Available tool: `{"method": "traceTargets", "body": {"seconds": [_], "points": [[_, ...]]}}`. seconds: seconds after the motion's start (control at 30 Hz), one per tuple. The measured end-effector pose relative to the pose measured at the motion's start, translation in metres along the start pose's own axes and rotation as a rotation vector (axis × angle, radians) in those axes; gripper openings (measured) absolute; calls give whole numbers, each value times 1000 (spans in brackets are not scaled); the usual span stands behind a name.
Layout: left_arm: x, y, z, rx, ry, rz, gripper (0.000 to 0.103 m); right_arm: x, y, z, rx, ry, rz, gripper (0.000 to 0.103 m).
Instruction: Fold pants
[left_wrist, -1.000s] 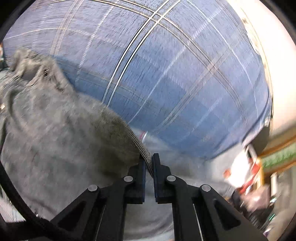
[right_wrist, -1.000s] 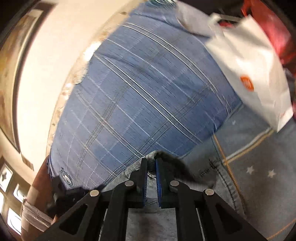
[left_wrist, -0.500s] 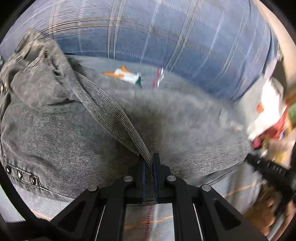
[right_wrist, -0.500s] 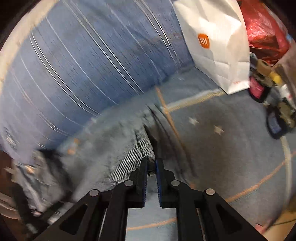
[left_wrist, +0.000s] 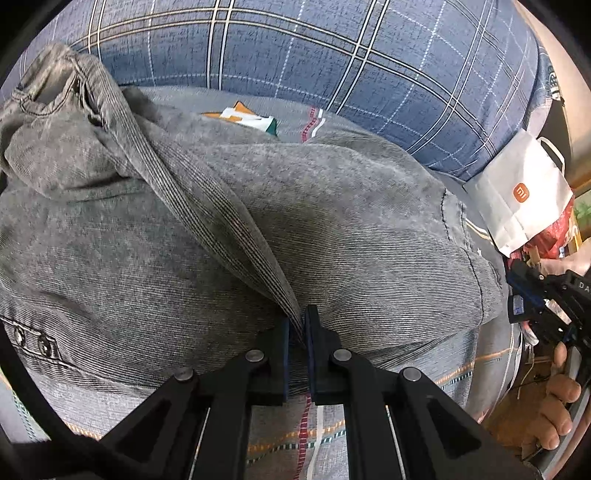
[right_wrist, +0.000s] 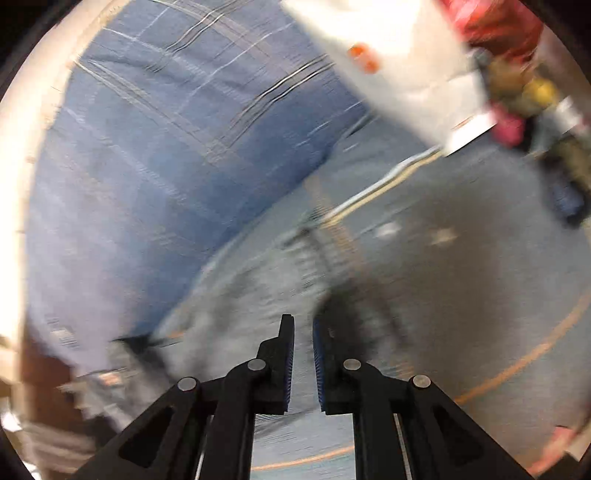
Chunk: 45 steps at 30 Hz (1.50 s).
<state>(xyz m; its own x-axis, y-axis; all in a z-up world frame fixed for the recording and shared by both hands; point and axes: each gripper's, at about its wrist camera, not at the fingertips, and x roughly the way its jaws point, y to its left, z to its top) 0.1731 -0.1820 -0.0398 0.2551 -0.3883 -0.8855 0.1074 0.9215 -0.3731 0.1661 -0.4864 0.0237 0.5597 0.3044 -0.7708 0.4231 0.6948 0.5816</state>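
Blue plaid cushion (left_wrist: 369, 66), white paper bag with orange logo (left_wrist: 517, 192) beside it, grey patterned bedsheet (right_wrist: 461, 266)

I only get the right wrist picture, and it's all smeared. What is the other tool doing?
Observer: The left tool is shut on a striped fold of the grey pants.
Operator: Are the pants lying flat?
Observer: No, they lie bunched on the bed sheet, with two metal studs showing at their left edge.
Operator: And that white blur at the top of my picture?
Observer: It is a white paper bag with an orange logo, beside the blue plaid bedding.
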Motion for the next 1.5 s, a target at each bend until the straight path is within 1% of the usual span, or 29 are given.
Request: {"method": "traceTargets", "body": {"seconds": [0.07, 0.17, 0.23, 0.3, 0.33, 0.37, 0.4, 0.43, 0.47, 0.53, 0.57, 0.7, 0.73, 0.77, 0.8, 0.87, 0.9, 0.97, 1.0, 1.07, 1.13, 1.17, 1.2, 1.23, 1.3, 1.37, 1.4, 1.43, 1.5], "points": [[-3, -1, -3, -1, -1, -4, 7, 7, -3, 0, 13, 35, 7, 12], [-5, -1, -4, 11, -5, -2, 7, 8, -9, 0, 22, 39, 12, 12], [-5, -1, -4, 10, -4, -5, 7, -1, -7, 2, 39, -2, 78, 12], [-4, 0, -4, 7, -1, -8, 7, -24, -1, 1, 32, -112, 161, 12], [-3, 0, -3, 5, 0, -8, 7, -40, 3, 0, 11, -199, 206, 18], [-2, 1, -3, 2, 2, -10, 7, -49, 5, -3, 2, -263, 209, 45], [0, 1, -3, 1, 2, -10, 7, -53, 9, -8, -20, -308, 155, 67], [0, 1, -3, 0, 2, -11, 7, -49, 12, -9, -38, -295, 107, 84], [1, 1, -3, 0, 2, -11, 7, -43, 11, -10, -40, -280, 87, 84], [1, 0, -3, 1, 0, -11, 7, -33, 3, -8, 3, -206, 134, 84], [1, 0, -3, 1, -1, -12, 7, -29, 0, -7, 11, -164, 125, 84], [1, 1, -3, -4, 0, -18, 7, -20, -4, -6, -16, -79, -37, 78], [1, 1, -4, -3, -1, -18, 7, -19, -4, -7, -35, -62, -97, 71], [0, 0, -4, -1, -2, -16, 7, -16, -5, -8, -49, -53, -133, 61], [0, 0, -5, 0, -3, -15, 7, -13, -4, -9, -66, -35, -166, 55], [-1, 0, -5, 3, -4, -12, 7, -6, -5, -11, -85, 17, -156, 28], [-1, 0, -5, 2, -5, -9, 7, -1, -4, -11, -93, 36, -153, 25], [-2, -1, -5, 6, -7, -5, 7, 8, 1, -17, -140, 73, -194, 16], [-3, -2, -5, 10, -7, -3, 7, 14, 4, -19, -171, 87, -243, 14], [-11, -7, -5, 13, -22, -19, 7, 15, 6, -21, -187, 71, -281, 10], [-28, -18, -6, 37, -70, -64, 7, -6, 12, -19, -175, -16, -253, 10], [-34, -25, -6, 60, -83, -64, 7, -20, 14, -16, -165, -71, -233, 9], [-34, -33, -7, 86, -80, -42, 7, -28, 14, -15, -161, -103, -243, 9], [-30, -37, -7, 105, -67, -16, 7, -28, 11, -15, -159, -109, -262, 9], [-9, -40, -7, 138, -15, 48, 7, -7, 3, -16, -158, -41, -325, 9], [7, -33, -8, 120, 30, 52, 8, 19, -8, -19, -134, 46, -384, 12], [8, -28, -8, 109, 30, 34, 8, 26, -13, -20, -131, 70, -390, 13], [6, -25, -8, 105, 21, 15, 8, 21, -12, -20, -131, 57, -383, 12], [-3, -22, -9, 121, 18, -28, 16, 6, -9, -19, -110, 19, -349, 13]]}}
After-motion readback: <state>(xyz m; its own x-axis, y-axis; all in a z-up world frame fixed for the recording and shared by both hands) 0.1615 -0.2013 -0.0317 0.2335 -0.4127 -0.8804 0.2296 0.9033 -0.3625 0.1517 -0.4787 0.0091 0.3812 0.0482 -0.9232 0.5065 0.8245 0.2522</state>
